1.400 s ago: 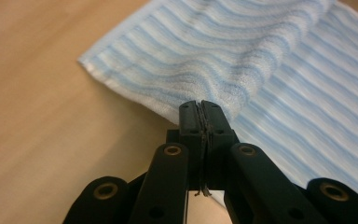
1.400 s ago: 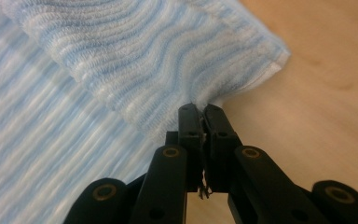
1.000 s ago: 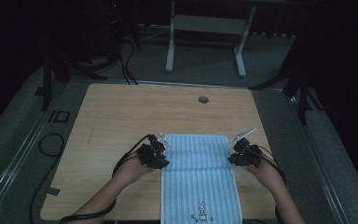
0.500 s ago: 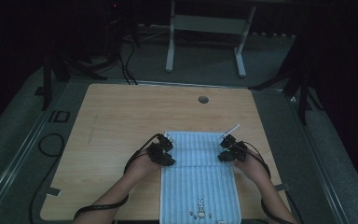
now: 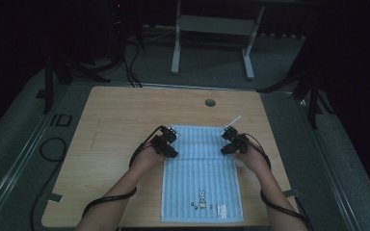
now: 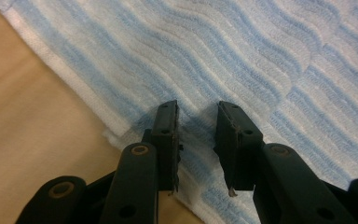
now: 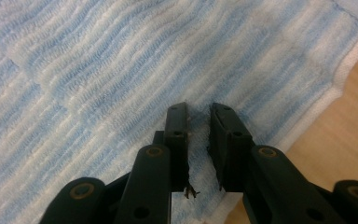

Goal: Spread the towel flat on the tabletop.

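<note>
Showing no legible writing, towel (image 5: 202,168) label (image 5: 222,208)

dim room, grey floor (image 5: 24,130), wooden table (image 5: 120,120), perhaps a metal stand (image 5: 212,29)

towel (image 5: 202,178): pale blue and white, in fine wavy ribbed stripes; plain white hem along the edge; a small white rabbit figure with tiny dark marks printed near one end
tabletop (image 5: 120,120): light wood grain, tan, with a small round grey hole near the far edge
fingers (image 6: 165,133): matt black
floor (image 5: 24,139): dull grey
</note>
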Demonstrator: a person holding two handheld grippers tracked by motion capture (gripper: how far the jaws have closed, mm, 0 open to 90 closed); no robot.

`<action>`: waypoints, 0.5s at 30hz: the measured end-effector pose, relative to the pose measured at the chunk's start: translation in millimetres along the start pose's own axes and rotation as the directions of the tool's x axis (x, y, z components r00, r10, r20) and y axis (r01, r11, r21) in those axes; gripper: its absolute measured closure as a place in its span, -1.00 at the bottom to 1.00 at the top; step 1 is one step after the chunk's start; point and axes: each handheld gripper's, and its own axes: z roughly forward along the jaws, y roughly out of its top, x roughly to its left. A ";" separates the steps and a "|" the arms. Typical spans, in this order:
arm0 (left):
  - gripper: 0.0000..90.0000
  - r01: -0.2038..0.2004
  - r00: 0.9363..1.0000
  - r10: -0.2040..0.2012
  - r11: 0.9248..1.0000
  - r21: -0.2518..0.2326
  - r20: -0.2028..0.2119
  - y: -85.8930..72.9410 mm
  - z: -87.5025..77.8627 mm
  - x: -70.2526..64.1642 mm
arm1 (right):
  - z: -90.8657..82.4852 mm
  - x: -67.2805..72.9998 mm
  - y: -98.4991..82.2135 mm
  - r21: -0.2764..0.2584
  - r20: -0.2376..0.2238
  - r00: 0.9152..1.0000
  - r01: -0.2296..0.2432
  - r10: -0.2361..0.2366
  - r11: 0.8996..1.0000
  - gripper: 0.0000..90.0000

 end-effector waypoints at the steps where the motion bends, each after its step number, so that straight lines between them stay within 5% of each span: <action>1: 0.53 -0.002 1.000 0.002 1.000 0.002 -0.006 1.4 0.4 1.4 | 0.9 -1.2 2.2 -0.002 -0.003 1.000 -0.003 0.003 1.000 0.70; 15: 0.33 0.007 0.999 -0.006 1.000 0.008 -0.049 4.0 -5.6 9.8 | -3.1 -4.1 15.4 -0.006 0.008 1.000 -0.015 0.015 1.000 0.60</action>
